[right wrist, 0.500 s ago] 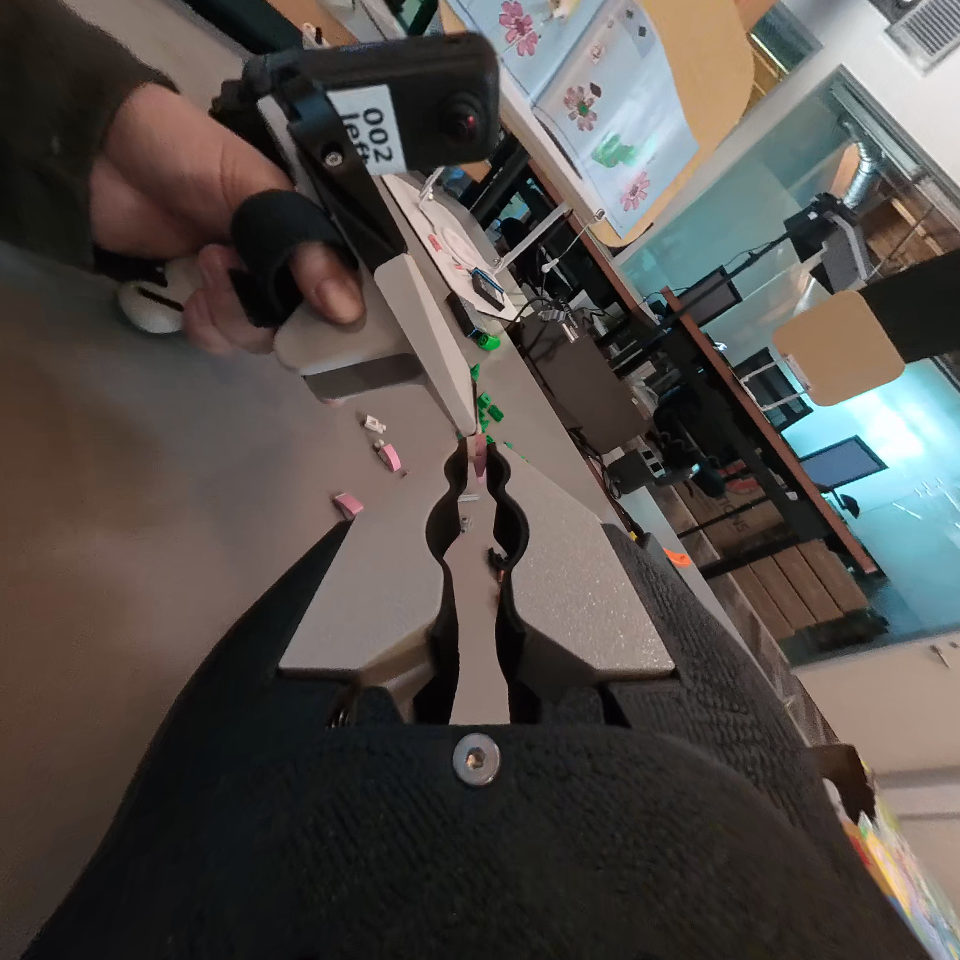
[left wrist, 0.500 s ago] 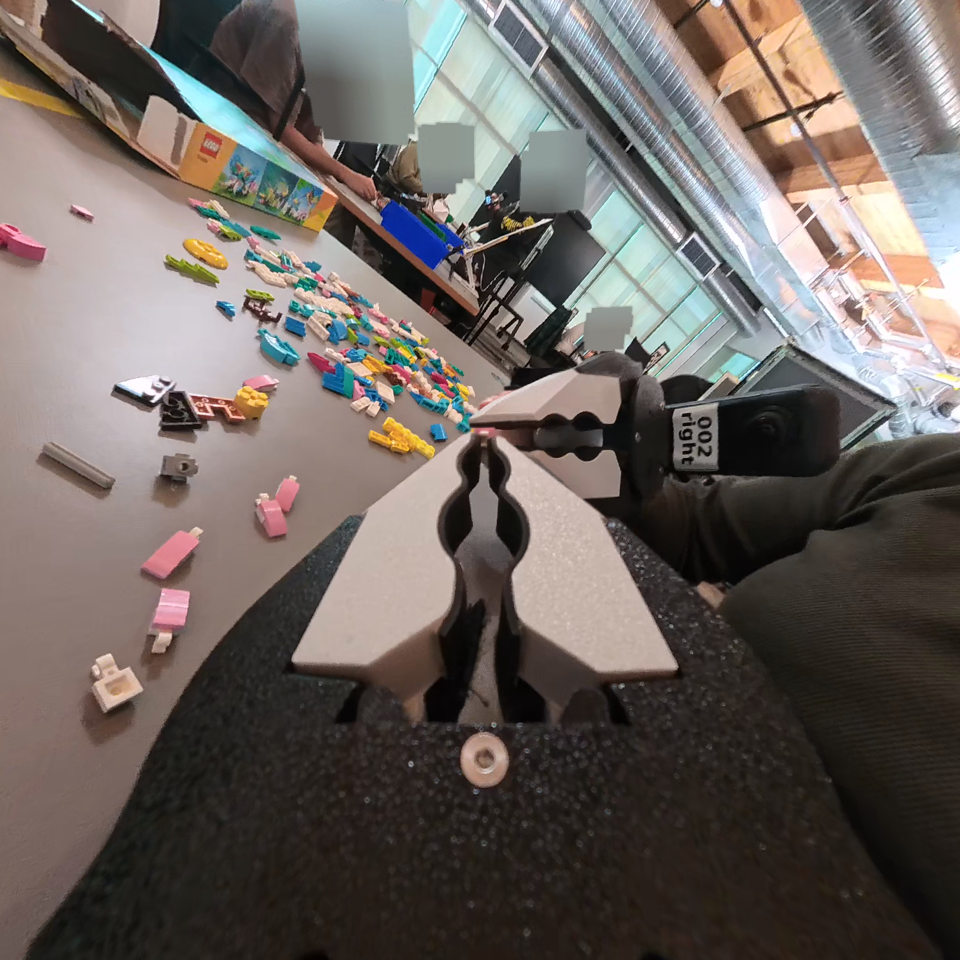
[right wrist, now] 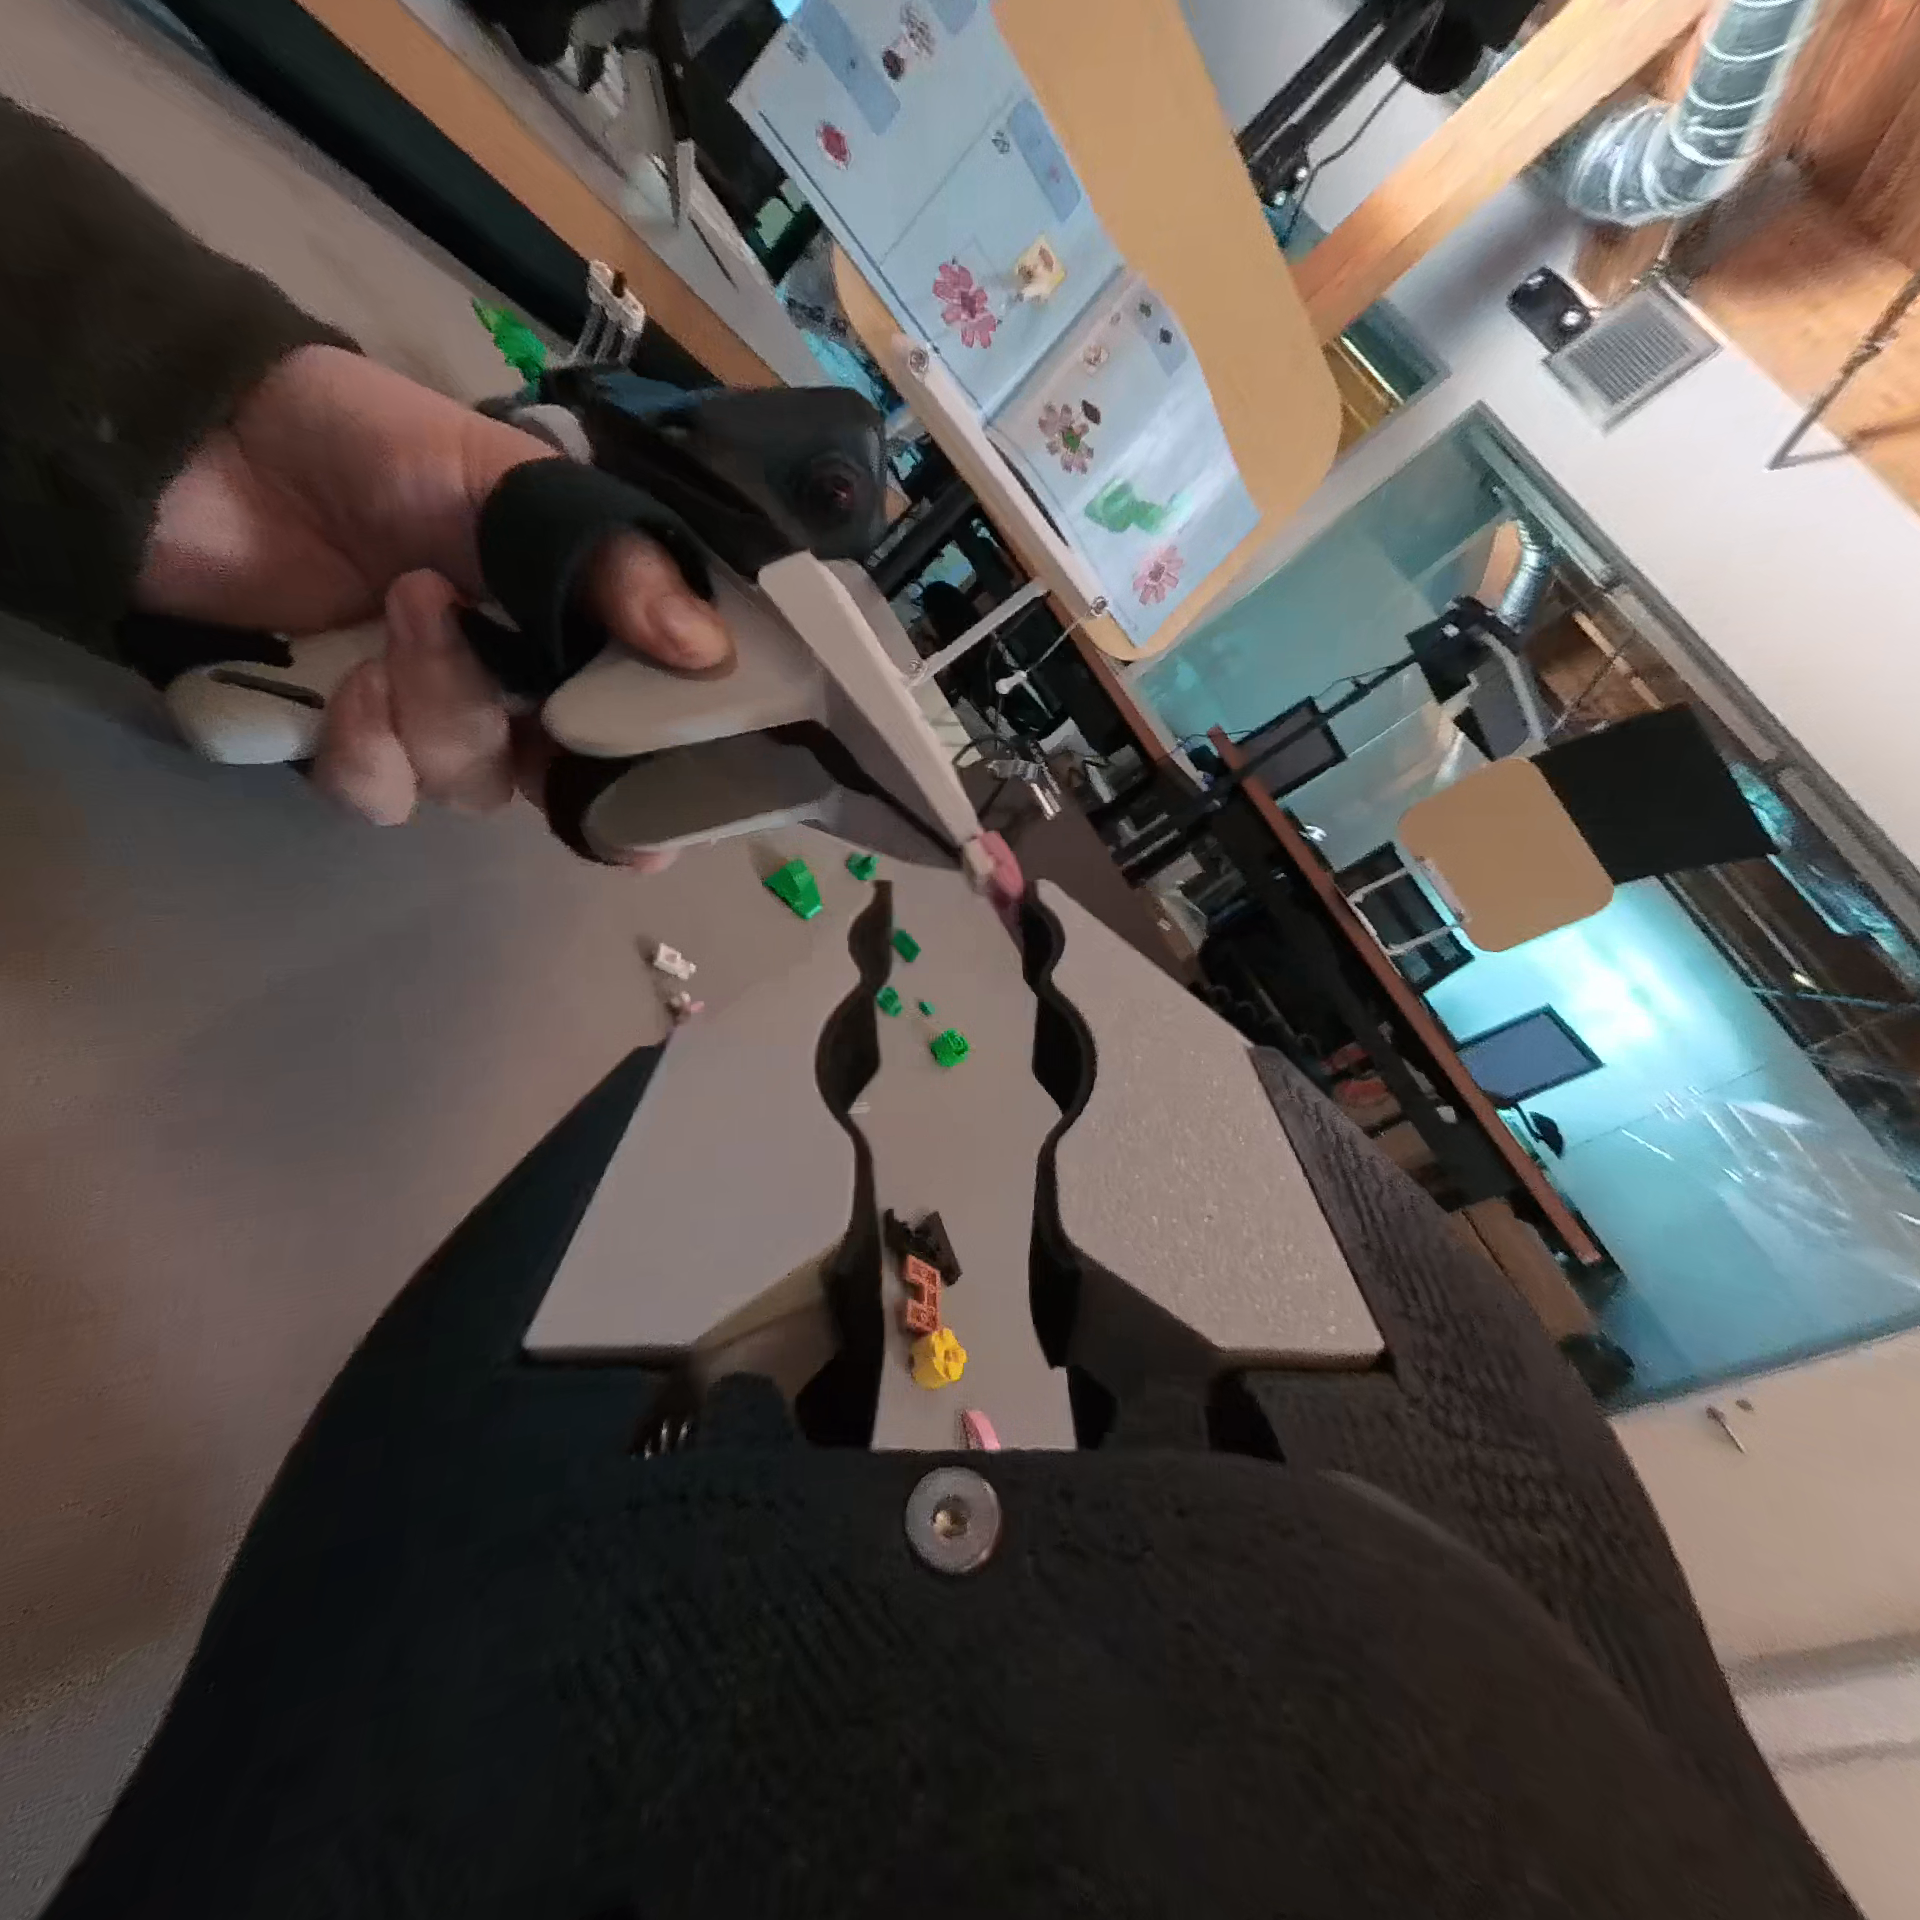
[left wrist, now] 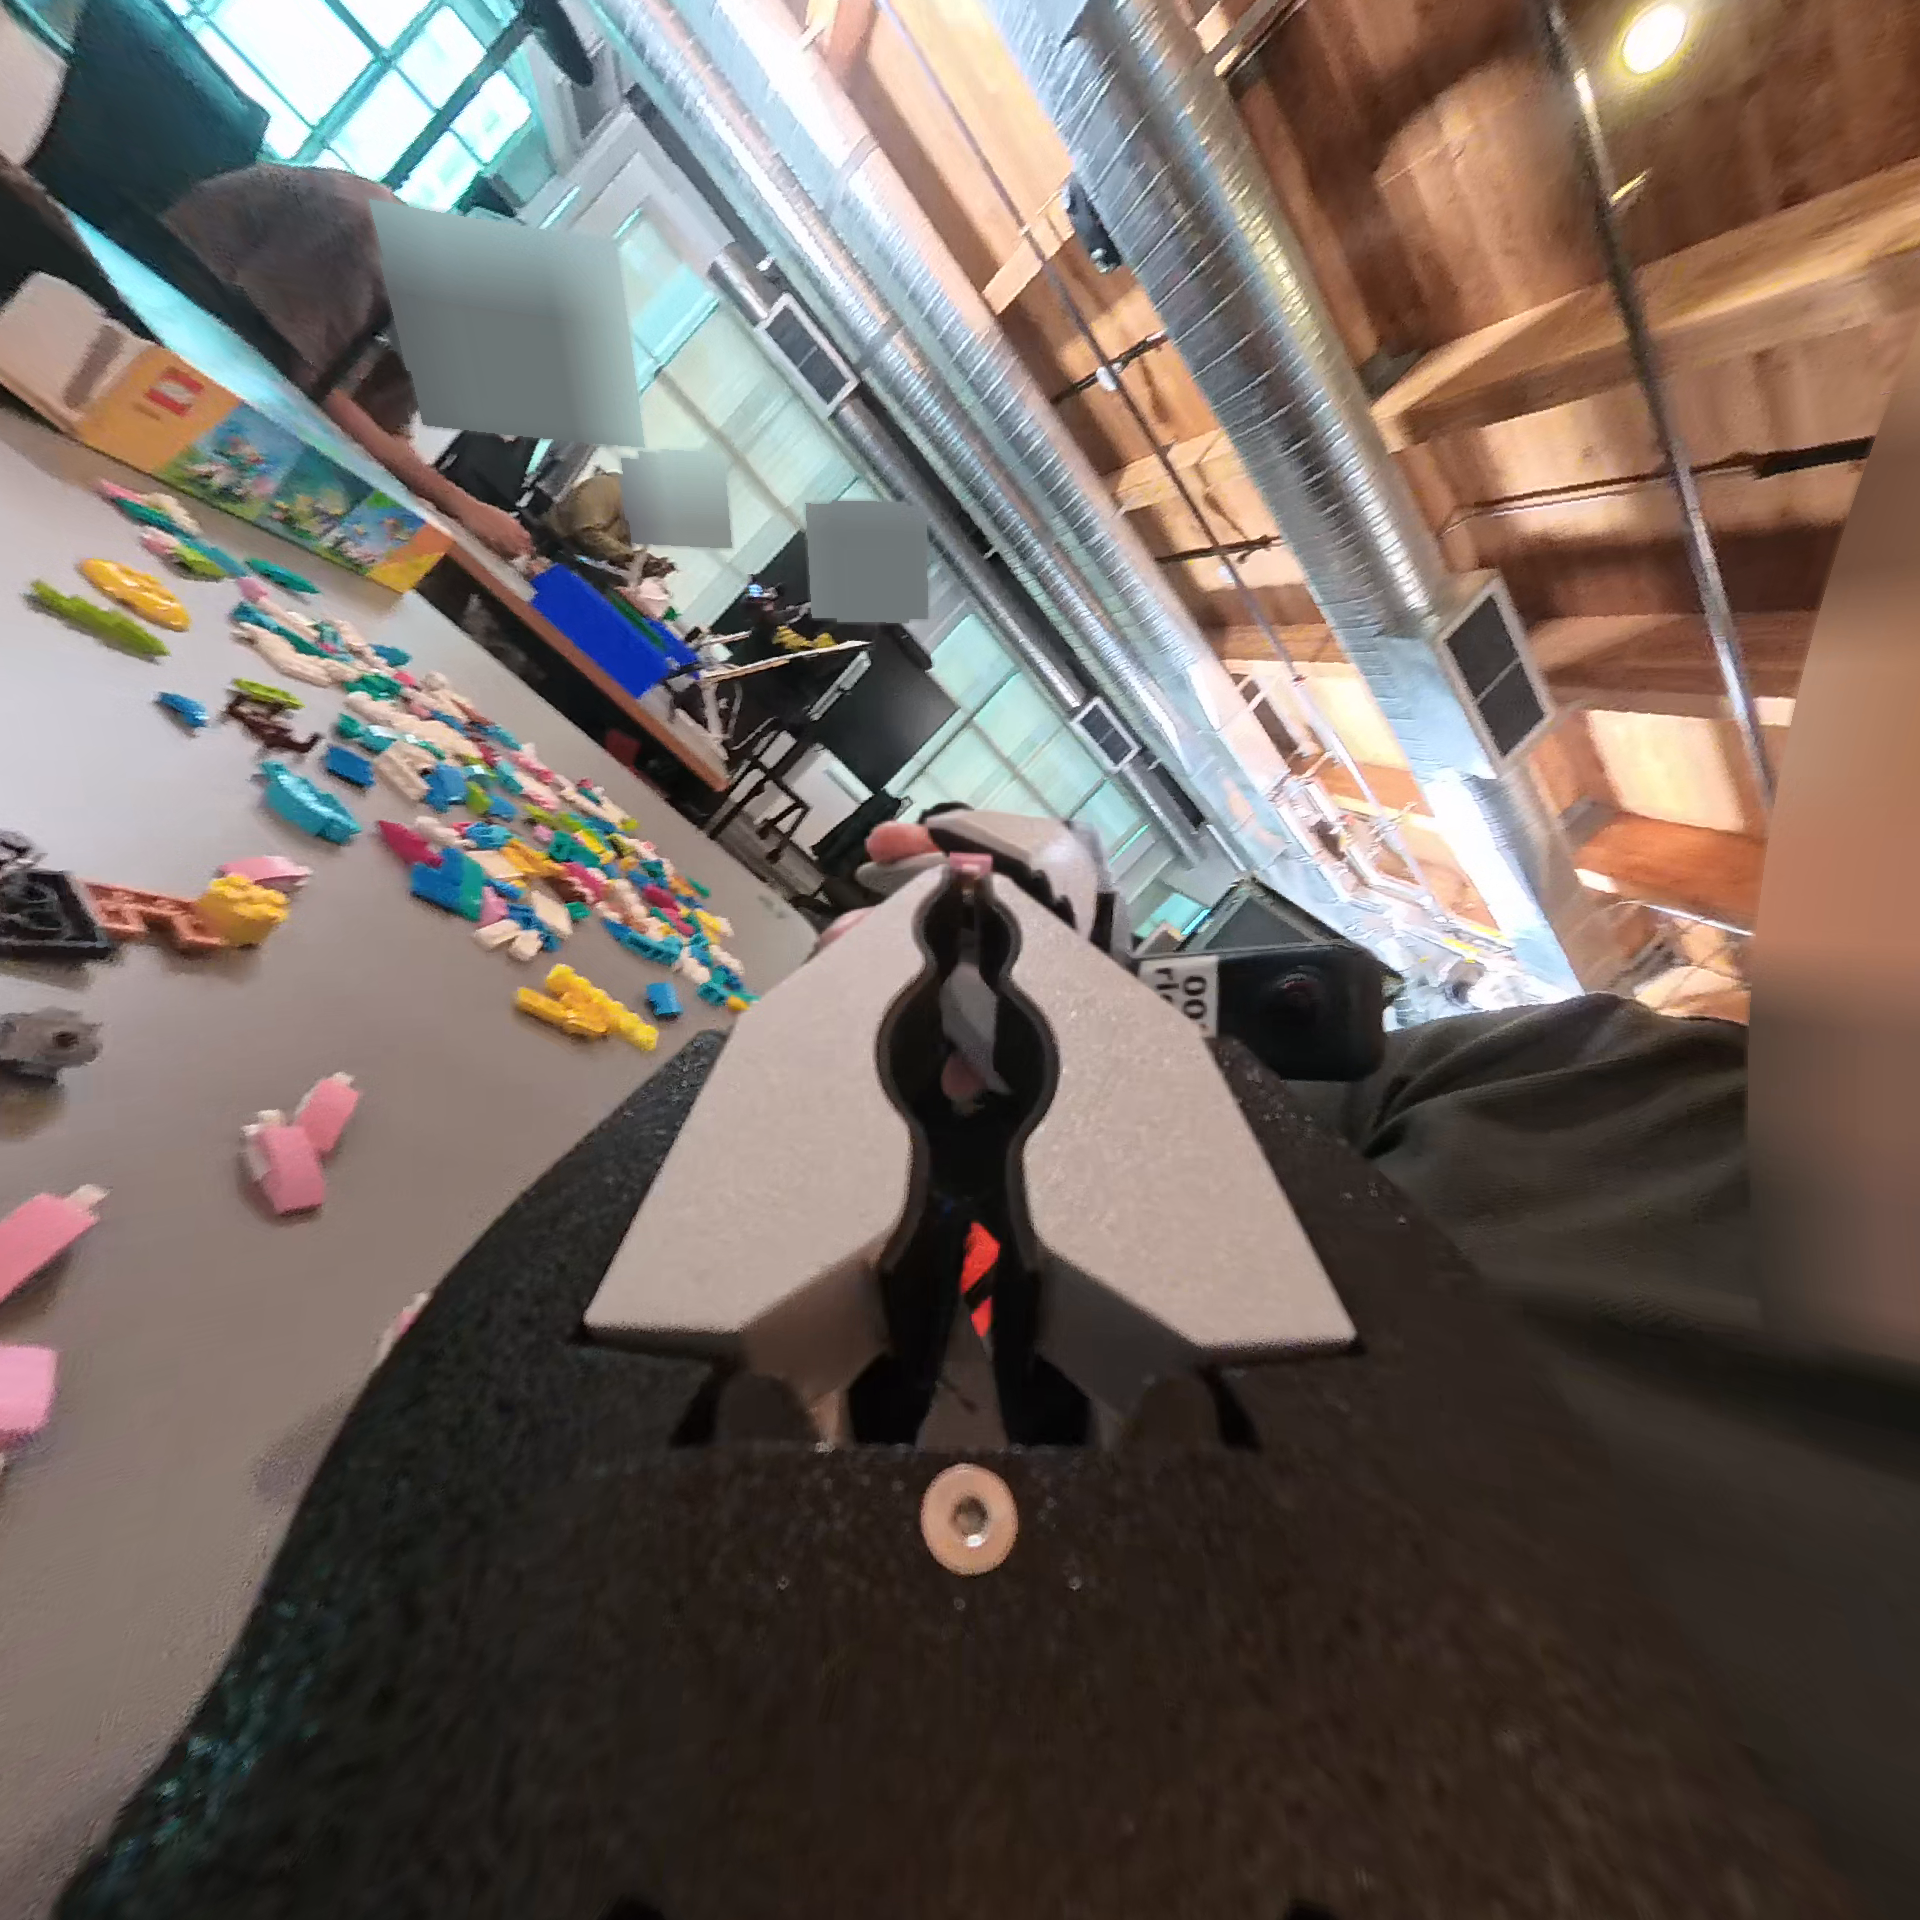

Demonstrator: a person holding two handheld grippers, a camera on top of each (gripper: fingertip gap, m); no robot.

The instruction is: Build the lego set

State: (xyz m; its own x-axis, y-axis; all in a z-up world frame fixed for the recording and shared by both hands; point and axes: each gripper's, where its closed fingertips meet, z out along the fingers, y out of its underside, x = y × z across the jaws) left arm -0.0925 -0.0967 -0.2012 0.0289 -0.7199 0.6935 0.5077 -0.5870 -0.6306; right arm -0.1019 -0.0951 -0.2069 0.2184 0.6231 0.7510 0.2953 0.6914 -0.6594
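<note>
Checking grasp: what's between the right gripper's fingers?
Right wrist view: nothing gripped; right gripper gapes, table with green bricks behind. Left gripper holds pink piece.

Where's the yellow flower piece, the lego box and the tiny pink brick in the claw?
yellow flower piece (left wrist: 135, 592), left wrist view, middle of its flat top.
lego box (left wrist: 281, 473), left wrist view, its picture side.
tiny pink brick (right wrist: 1000, 864), right wrist view, its pink end.

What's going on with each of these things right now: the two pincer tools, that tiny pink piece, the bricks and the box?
left gripper: shut on the small pink piece, lifted off the table.
right gripper: open, tips at the pink piece.
small pink piece: pinched at the left gripper's tip, in the air.
loose bricks: scattered flat on the table, unassembled.
partial build: resting on the table, black, brown and yellow parts joined.
set box: lying at the table's far edge.
</note>
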